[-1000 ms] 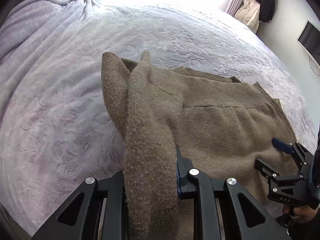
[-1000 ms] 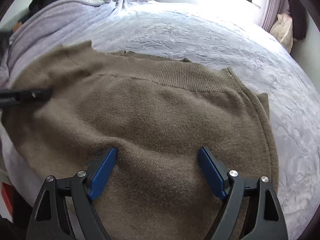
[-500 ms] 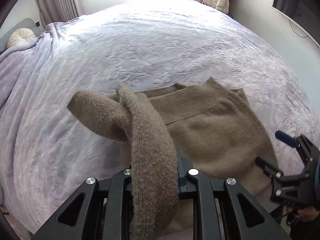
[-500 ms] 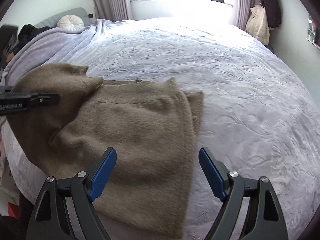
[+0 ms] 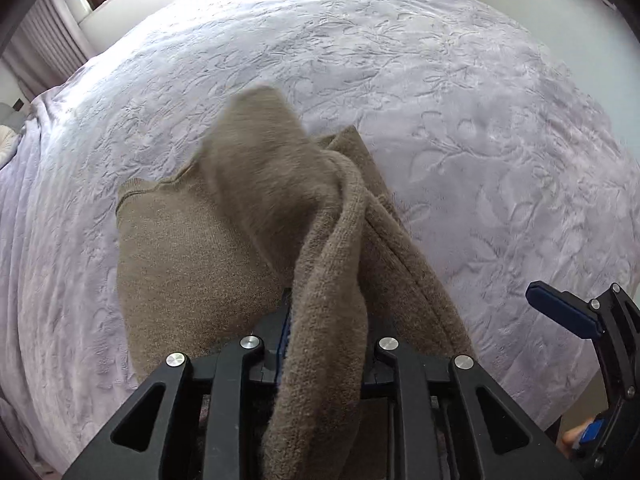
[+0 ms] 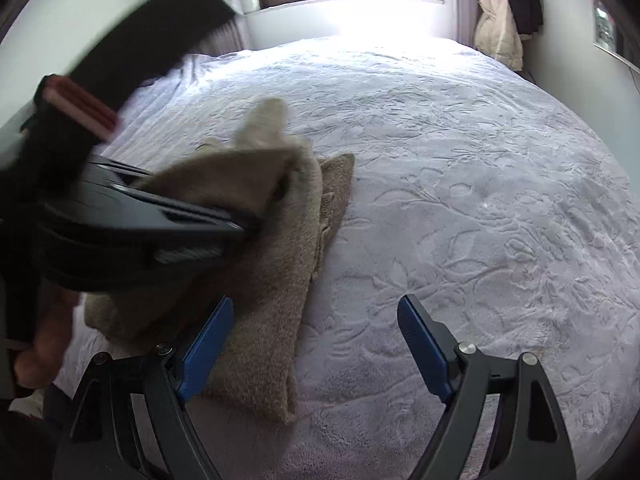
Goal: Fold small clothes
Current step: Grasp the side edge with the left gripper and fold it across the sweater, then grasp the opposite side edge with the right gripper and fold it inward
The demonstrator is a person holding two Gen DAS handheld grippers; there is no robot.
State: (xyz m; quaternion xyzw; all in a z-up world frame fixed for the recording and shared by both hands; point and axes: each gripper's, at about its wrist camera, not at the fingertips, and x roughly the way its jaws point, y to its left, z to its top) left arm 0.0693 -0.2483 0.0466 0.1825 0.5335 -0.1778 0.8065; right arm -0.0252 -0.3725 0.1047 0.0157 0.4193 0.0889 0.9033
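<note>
Since a second ago, the left gripper [image 5: 324,344] has carried the sleeve of the brown knit sweater [image 5: 192,248] from the garment's outer edge across its body, so the sleeve [image 5: 320,240] now drapes over the middle, its blurred cuff swinging above the folded layers. The sweater, which then lay spread wide on the bed [image 5: 460,100], has narrowed to a compact stack near the bed's near edge; I judge the sleeve fold nearly complete, with only laying down and letting go left. The left gripper's jaws are clamped on the sleeve fabric, though just beginning to ease apart with the knit between them. The right gripper [image 6: 316,344] hangs with its blue pads spread wide and nothing between them, over the sweater's right border and the lavender embossed bedspread. No brand, label or writing is legible now on sweater, bedding or grippers; motion blur smears the left gripper's side in the right wrist view.
</note>
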